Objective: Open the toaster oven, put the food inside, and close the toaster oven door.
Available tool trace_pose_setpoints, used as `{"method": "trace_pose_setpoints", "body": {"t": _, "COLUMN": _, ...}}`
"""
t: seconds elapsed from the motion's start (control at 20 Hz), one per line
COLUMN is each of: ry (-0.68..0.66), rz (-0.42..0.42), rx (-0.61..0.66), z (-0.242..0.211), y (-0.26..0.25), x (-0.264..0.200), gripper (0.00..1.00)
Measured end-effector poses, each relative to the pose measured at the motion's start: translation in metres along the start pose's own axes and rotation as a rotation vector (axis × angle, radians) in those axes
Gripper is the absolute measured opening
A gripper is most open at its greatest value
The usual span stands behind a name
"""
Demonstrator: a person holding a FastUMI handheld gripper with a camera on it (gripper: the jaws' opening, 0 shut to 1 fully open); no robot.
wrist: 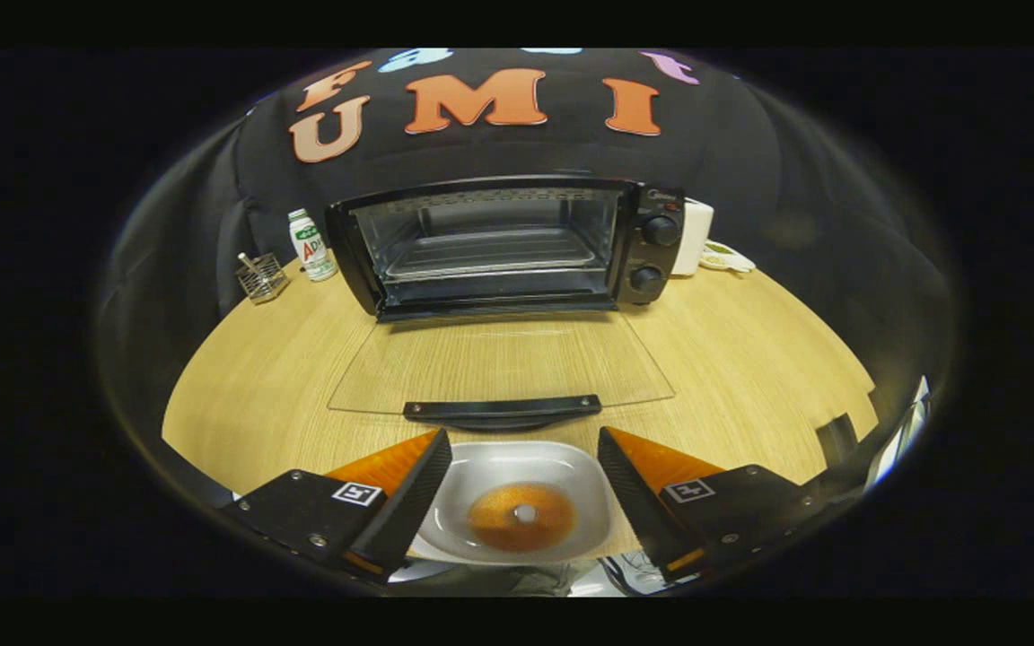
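Gripper view: gripper [521, 471] spread around donut plate [517, 467], oven [503, 247] open

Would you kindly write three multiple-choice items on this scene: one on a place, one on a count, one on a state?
1. Where is the dish with the donut?
A. inside the oven
B. between the fingers of the claw
C. beside the bottle

2. How many knobs does the oven have?
A. one
B. two
C. four

3. How is the oven door?
A. folded down flat, open
B. shut
C. half raised

Answers:
1 B, as the dish lies between the two spread fingers, short of the door handle.
2 B, as two black knobs sit one above the other on the right panel.
3 A, as the glass lies over the table and the rack inside is bare.
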State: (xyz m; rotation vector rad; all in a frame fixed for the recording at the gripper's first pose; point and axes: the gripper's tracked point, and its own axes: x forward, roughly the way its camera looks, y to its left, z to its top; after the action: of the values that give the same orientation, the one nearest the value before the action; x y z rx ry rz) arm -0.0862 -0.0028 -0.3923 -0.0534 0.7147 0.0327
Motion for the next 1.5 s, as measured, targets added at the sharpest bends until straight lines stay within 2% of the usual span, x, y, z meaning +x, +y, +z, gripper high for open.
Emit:
{"method": "trace_pose_setpoints", "body": {"t": 0.2, "ry": -0.001, "rz": -0.003, "rx": -0.008, "z": -0.013, "y": -0.004, "x": -0.025, "gripper": 0.98}}
{"method": "trace_pose_setpoints", "body": {"t": 0.45, "ry": 0.053, "rz": 0.004, "rx": -0.034, "z": -0.044, "y": 0.003, "x": -0.034, "gripper": 0.98}}
{"method": "trace_pose_setpoints", "body": {"t": 0.95, "ry": 0.142, "rz": -0.028, "rx": -0.060, "z": -0.087, "y": 0.005, "x": -0.018, "gripper": 0.98}}
{"method": "trace_pose_setpoints", "body": {"t": 1.2, "ry": 0.167, "rz": -0.011, "rx": -0.041, "z": -0.094, "y": 0.008, "x": -0.012, "gripper": 0.98}}
{"method": "trace_pose_setpoints", "body": {"t": 1.5, "ry": 0.146, "rz": 0.004, "rx": -0.040, "z": -0.077, "y": 0.007, "x": -0.020, "gripper": 0.69}}
